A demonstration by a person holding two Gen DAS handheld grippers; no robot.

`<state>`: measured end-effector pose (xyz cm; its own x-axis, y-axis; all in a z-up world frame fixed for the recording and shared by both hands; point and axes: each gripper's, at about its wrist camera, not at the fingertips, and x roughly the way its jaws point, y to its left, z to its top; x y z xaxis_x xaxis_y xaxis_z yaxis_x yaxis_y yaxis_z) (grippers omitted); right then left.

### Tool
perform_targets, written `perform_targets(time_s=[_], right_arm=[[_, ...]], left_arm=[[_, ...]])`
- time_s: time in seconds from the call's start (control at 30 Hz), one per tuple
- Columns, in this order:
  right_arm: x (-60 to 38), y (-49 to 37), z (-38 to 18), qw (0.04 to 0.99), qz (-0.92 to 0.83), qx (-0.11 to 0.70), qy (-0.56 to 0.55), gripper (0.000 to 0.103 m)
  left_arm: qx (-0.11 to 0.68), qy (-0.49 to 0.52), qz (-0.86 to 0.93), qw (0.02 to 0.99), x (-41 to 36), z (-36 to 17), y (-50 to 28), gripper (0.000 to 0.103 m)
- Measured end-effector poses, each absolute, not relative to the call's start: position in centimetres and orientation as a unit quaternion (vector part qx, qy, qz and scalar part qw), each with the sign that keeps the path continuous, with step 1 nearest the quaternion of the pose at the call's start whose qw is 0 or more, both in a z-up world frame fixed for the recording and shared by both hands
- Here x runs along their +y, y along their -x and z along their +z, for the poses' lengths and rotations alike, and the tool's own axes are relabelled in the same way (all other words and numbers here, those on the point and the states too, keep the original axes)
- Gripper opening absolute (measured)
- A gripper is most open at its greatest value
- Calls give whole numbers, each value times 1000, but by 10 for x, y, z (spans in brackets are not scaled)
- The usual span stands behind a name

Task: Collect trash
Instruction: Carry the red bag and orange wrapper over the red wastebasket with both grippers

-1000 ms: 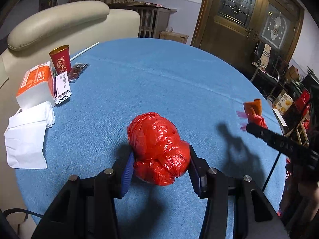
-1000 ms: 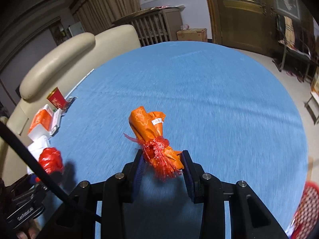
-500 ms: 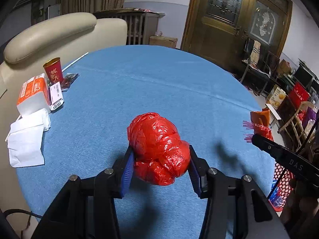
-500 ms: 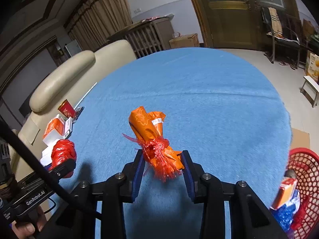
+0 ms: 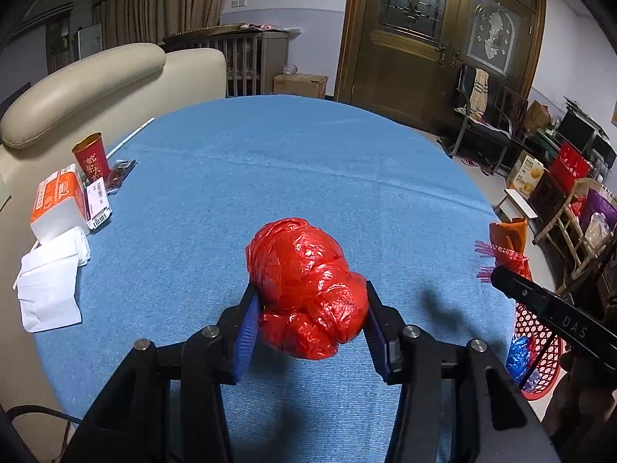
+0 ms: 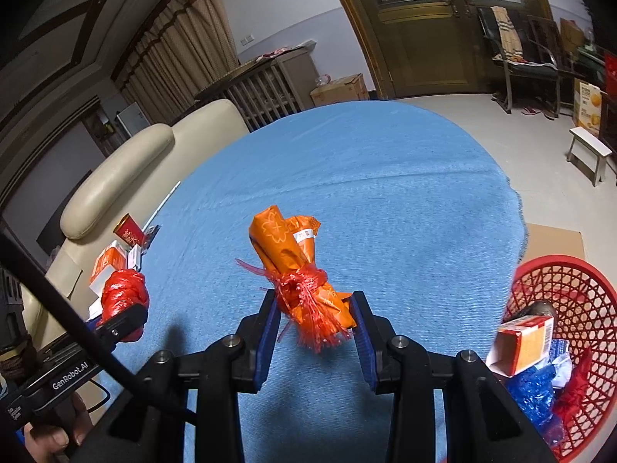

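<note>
A round table with a blue cloth (image 6: 385,193) filled the room. The right gripper (image 6: 314,332) squeezed a long orange paper bundle (image 6: 297,266) pointing to 11 o'clock. The red plastic basket (image 6: 547,270) sat at 3 o'clock, nearest it. The left gripper (image 5: 308,324) squeezed a crumpled red plastic bag (image 5: 304,285).

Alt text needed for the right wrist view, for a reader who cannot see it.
The right tool grips an orange wrapper bundle tied with red mesh, above a blue tablecloth. A red basket holding trash sits at lower right; at left, the left tool holds a crumpled red bag.
</note>
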<state>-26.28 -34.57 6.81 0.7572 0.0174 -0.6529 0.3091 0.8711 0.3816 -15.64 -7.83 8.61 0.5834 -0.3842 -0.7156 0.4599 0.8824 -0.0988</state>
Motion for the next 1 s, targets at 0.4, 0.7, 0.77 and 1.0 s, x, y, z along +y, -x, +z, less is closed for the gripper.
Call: perform_targets(time_s=[0.4, 0.7, 0.77, 1.0], right_arm=[[-349, 270, 65, 905, -84, 341, -242, 39], [-349, 269, 64, 904, -84, 344, -241, 39], [-349, 271, 64, 904, -85, 344, -241, 39], [-355, 281, 62, 902, -98, 342, -245, 39]], left_arm=[[395, -54, -243, 884, -79, 80, 142, 51], [394, -57, -246, 884, -85, 79, 145, 51], [394, -58, -249, 883, -87, 79, 145, 51], [393, -64, -265, 878, -94, 78, 146, 51]])
